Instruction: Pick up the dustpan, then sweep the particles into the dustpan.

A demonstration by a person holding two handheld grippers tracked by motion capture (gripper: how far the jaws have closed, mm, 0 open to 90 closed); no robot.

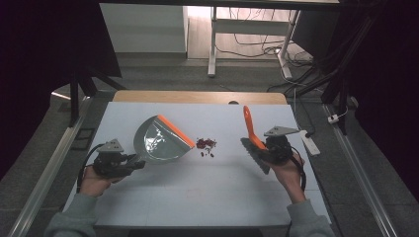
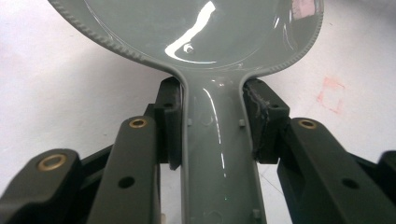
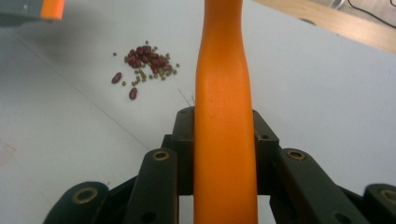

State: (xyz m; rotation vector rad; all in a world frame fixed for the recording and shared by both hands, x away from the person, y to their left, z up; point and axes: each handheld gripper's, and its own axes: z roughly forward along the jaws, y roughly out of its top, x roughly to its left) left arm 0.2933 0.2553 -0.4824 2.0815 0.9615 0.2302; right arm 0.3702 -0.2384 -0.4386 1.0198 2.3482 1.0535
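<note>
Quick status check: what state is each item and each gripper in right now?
Dustpan: held by its handle, tilted, orange lip toward the beans, nothing in it.
Brush: held, orange handle pointing up and away, bristles near the table.
Beans: loose small pile on the table, between dustpan and brush, unswept.
Left gripper: shut on dustpan handle.
Right gripper: shut on brush handle.

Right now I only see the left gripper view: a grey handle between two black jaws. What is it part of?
Observer: A grey dustpan with an orange lip; the left gripper is shut on its handle.
Operator: Anything to sweep?
Observer: A small pile of beans lies just off that lip.
Operator: And the other hand?
Observer: The right gripper is shut on an orange-handled brush, to the right of the beans.
</note>
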